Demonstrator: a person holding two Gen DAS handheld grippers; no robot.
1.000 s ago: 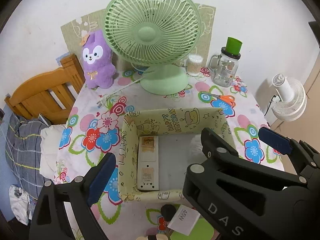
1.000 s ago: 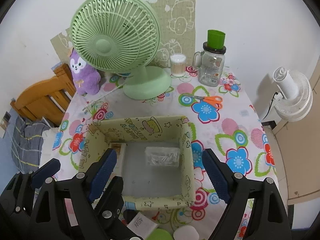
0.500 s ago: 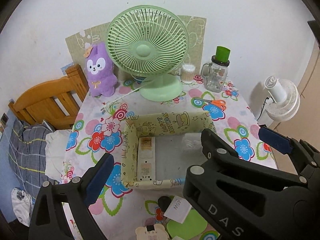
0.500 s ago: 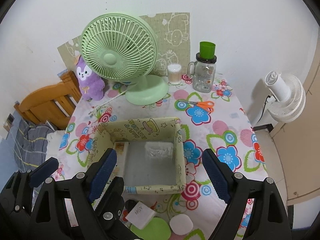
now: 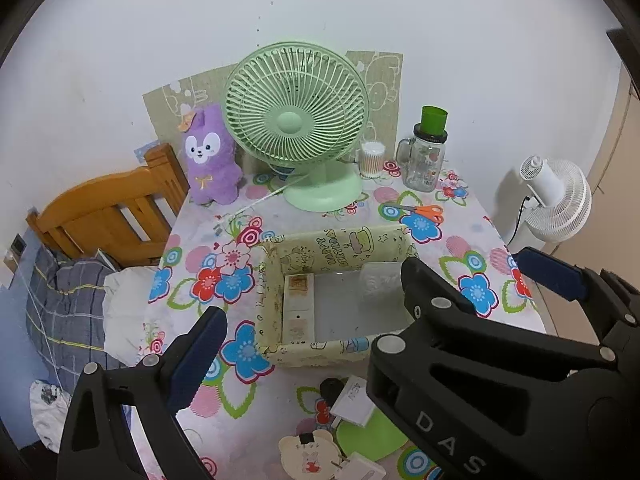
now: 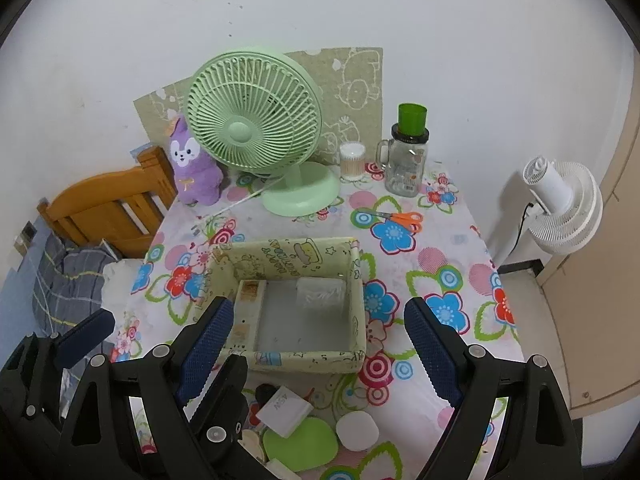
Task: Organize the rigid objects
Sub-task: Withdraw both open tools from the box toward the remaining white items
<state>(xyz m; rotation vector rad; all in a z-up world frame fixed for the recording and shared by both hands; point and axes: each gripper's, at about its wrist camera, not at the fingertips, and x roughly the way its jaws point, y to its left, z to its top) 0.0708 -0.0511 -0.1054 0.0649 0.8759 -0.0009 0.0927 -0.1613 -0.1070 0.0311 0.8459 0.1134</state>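
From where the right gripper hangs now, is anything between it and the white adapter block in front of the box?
Nothing visible does. The right gripper is open and empty above the white adapter block, which lies bare on the tablecloth, overlapping the green disc. The box's near wall stands just beyond it, on the way into the box.

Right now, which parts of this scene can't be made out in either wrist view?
- Small items near the table's front edge: partly covered by the right gripper and cut off by the frame in both views.
- Clear packet in the storage box: contents too blurry in both views.
- Left gripper: the right gripper's body overlaps it in the left view.
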